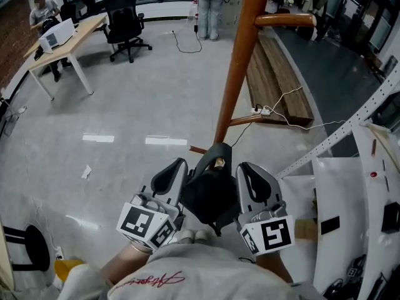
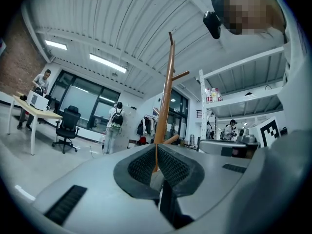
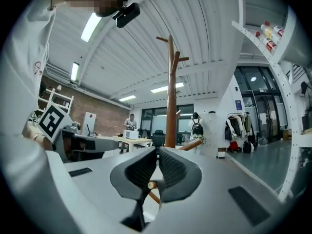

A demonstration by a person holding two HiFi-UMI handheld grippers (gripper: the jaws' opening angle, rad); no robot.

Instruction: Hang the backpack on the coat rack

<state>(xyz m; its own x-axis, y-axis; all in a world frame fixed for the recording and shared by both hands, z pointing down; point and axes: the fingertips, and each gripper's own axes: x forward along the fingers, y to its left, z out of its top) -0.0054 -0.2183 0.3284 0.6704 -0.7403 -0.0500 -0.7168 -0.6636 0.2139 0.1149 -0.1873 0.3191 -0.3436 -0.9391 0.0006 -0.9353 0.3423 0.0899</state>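
A black backpack point(image 1: 209, 195) hangs between my two grippers, close to my body. Both grippers point forward at the brown wooden coat rack pole point(image 1: 240, 61), which stands just ahead with a peg point(image 1: 284, 20) sticking out to the right. The left gripper point(image 1: 174, 167) sits against the backpack's left side; in its own view its jaws point(image 2: 156, 160) are closed, with a dark strap point(image 2: 168, 204) running down between them. The right gripper point(image 1: 249, 170) flanks the other side, its jaws point(image 3: 157, 165) closed on a thin dark strap point(image 3: 141, 213). The pole point(image 2: 167, 91) point(image 3: 170, 96) rises dead ahead in both gripper views.
White metal shelving point(image 1: 350, 205) stands close at the right. Wooden planks point(image 1: 278, 74) and a white cable with a power strip point(image 1: 265, 111) lie by the rack's base. A desk point(image 1: 69, 39), an office chair point(image 1: 125, 20) and a standing person point(image 1: 211, 8) are farther off.
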